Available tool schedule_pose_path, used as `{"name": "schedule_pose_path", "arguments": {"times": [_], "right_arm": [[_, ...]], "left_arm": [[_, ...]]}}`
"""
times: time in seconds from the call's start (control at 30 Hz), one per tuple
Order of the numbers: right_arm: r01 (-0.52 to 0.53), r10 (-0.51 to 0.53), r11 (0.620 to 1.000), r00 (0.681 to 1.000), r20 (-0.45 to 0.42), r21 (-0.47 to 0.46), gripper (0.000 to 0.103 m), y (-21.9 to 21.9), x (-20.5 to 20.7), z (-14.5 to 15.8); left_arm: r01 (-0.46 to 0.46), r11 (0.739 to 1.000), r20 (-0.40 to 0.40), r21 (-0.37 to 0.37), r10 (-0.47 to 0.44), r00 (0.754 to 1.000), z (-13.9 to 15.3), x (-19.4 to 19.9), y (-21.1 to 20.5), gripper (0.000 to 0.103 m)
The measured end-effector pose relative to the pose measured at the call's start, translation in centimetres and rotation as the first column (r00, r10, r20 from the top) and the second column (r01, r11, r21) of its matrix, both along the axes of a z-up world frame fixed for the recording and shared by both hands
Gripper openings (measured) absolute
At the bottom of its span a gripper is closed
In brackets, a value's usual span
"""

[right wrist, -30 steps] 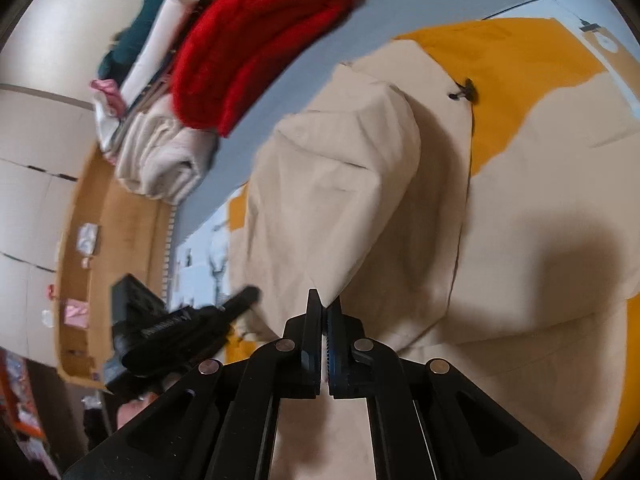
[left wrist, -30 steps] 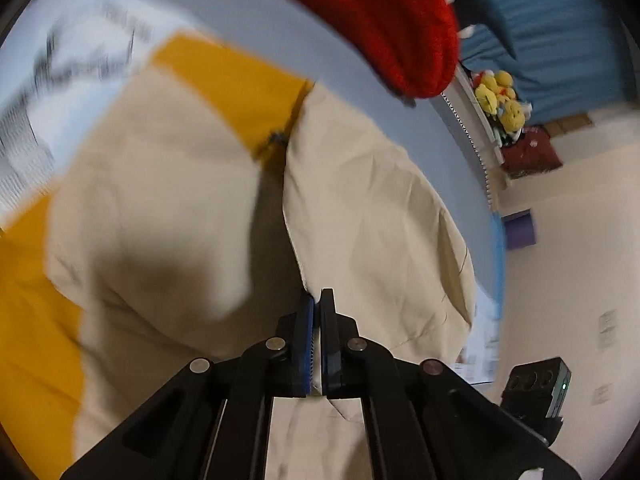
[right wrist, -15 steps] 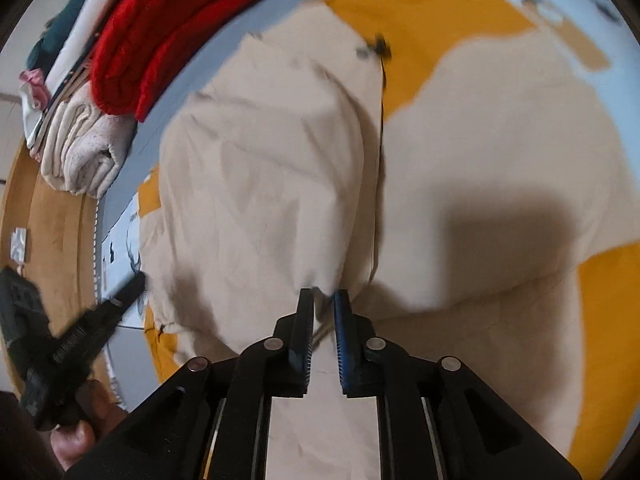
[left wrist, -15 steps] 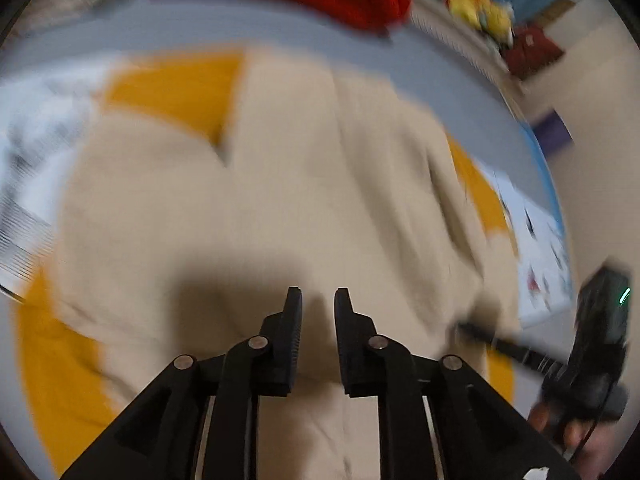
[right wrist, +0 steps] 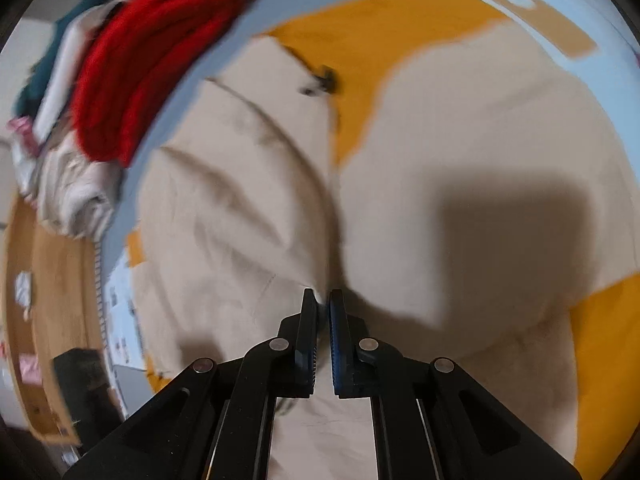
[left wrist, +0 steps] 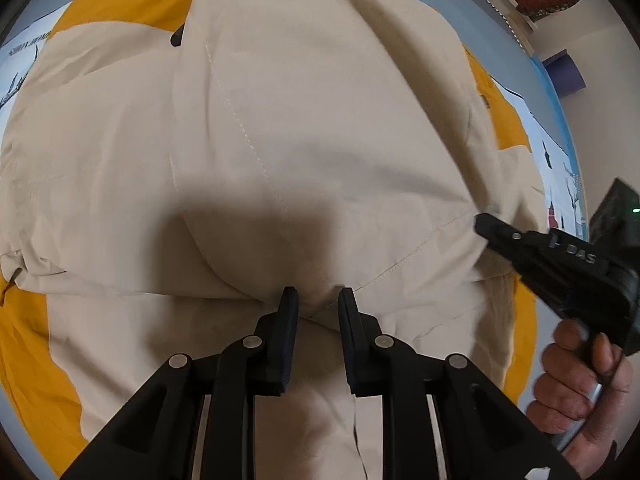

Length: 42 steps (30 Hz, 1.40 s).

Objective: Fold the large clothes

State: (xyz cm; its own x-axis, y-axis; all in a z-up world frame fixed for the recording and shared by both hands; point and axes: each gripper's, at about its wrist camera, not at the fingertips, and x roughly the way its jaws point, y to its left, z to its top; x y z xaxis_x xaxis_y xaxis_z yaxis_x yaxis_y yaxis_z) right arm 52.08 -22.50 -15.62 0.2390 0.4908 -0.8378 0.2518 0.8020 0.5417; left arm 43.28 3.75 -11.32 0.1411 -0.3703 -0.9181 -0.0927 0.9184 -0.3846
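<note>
A single beige garment (left wrist: 304, 128) with orange panels (left wrist: 36, 360) and pale stitched seams is being seen spread wide over a grey-blue bed surface (right wrist: 248, 36), one part folded over the rest. The left gripper (left wrist: 316, 296) is being held low over a puckered ridge of the cloth, its fingers standing apart after opening, with the fabric lying between them unpressed. The right gripper (right wrist: 323, 300) is being closed, its fingers nearly together at a fold edge; whether cloth is being pinched cannot be told. One red knit (right wrist: 148, 64) is lying on a pile at the edge.
</note>
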Motion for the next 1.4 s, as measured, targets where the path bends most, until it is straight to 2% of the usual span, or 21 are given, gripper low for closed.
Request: {"name": "schedule_pose_path", "arguments": {"times": [0.07,0.1,0.2,0.27,0.33,0.4,0.43,0.5,0.53,0.57,0.63,0.77,0.8,0.87,0.93,0.97,1.03,1.13,1.27,1.37,1.4], "right_arm": [[0.018,-0.019,1.0,1.0,-0.012,-0.017,0.014,-0.3,0.0,0.2],[0.029,-0.029,0.998,1.0,0.005,-0.057,0.015,-0.5,-0.1,1.1],[0.048,-0.021,0.98,0.99,0.14,-0.192,0.021,0.0,-0.7,4.8],[0.038,0.025,0.968,0.969,0.245,-0.249,0.023,1.4,-1.3,7.2],[-0.018,0.088,0.969,0.956,0.279,-0.247,0.03,2.7,-1.7,7.9],[-0.113,0.158,0.975,0.959,0.236,-0.191,0.036,4.0,-1.6,6.6],[-0.153,0.185,0.972,0.966,0.182,-0.178,0.036,4.4,-1.7,5.3],[-0.203,0.217,0.944,0.976,0.025,-0.258,0.036,4.9,-1.9,2.3],[-0.203,0.207,0.935,0.978,-0.017,-0.292,0.036,4.7,-2.1,1.5],[-0.161,0.164,0.948,0.986,-0.012,-0.275,0.036,4.0,-2.4,1.4],[-0.128,0.145,0.946,0.989,0.037,-0.298,0.036,3.9,-2.7,3.1],[-0.129,0.196,0.954,0.952,0.235,-0.271,0.036,5.1,-4.3,7.3],[-0.158,0.223,0.954,0.942,0.25,-0.257,0.036,5.6,-4.6,7.5],[-0.259,0.31,0.937,0.927,0.213,-0.236,0.037,7.7,-4.9,6.2],[-0.38,0.406,0.887,0.912,0.054,-0.261,0.038,9.4,-5.4,2.5],[-0.389,0.402,0.885,0.915,0.001,-0.258,0.037,9.3,-5.8,1.1],[-0.33,0.346,0.912,0.938,0.026,-0.243,0.038,8.3,-6.3,2.0],[-0.295,0.352,0.912,0.918,0.18,-0.284,0.037,7.2,-6.9,6.8],[-0.176,0.3,0.93,0.87,0.39,-0.322,0.037,4.5,-8.1,13.8],[-0.089,0.276,0.929,0.812,0.515,-0.359,0.038,2.0,-8.8,18.6],[-0.057,0.279,0.922,0.781,0.558,-0.382,0.037,1.0,-9.8,20.4]], "left_arm": [[0.005,1.0,0.038,-0.002,-0.005,0.999,1.5,0.2,0.5,0.018],[-0.002,1.0,0.068,-0.006,0.002,0.998,2.3,0.1,0.5,0.018],[-0.066,0.998,0.13,-0.016,0.067,0.989,3.4,0.4,2.7,0.018],[-0.122,0.992,0.121,-0.013,0.123,0.985,2.7,0.5,4.2,0.018],[-0.145,0.989,0.065,0.017,0.144,0.987,0.9,0.6,5.0,0.018],[-0.161,0.985,0.005,0.062,0.161,0.987,-0.6,0.2,5.4,0.018],[-0.169,0.983,-0.008,0.069,0.17,0.985,-0.9,0.0,5.5,0.018],[-0.181,0.981,-0.002,0.07,0.181,0.983,-0.5,0.0,5.7,0.018],[-0.178,0.981,0.013,0.072,0.178,0.984,-0.1,0.0,5.5,0.018],[-0.174,0.982,0.044,0.073,0.171,0.984,0.7,0.0,5.4,0.018],[-0.168,0.983,0.078,0.071,0.163,0.984,1.6,0.2,5.2,0.018],[-0.194,0.98,0.103,0.044,0.189,0.977,2.3,0.1,5.8,0.018],[-0.203,0.978,0.113,0.042,0.197,0.974,2.6,0.1,6.2,0.018],[-0.215,0.976,0.131,0.038,0.208,0.969,3.3,0.0,7.1,0.018],[-0.226,0.974,0.155,0.026,0.219,0.963,4.2,-0.2,6.9,0.018],[-0.227,0.974,0.164,0.023,0.22,0.962,4.6,-0.2,6.2,0.018],[-0.224,0.974,0.199,0.017,0.217,0.956,6.0,-0.5,6.1,0.018],[-0.213,0.977,0.274,0.032,0.196,0.942,8.5,-1.5,6.4,0.018],[-0.196,0.977,0.4,0.082,0.148,0.904,12.0,-3.4,6.5,0.018],[-0.174,0.976,0.476,0.13,0.093,0.875,14.3,-5.7,6.8,0.018],[-0.167,0.976,0.498,0.137,0.078,0.864,15.1,-6.6,7.0,0.018]]}}
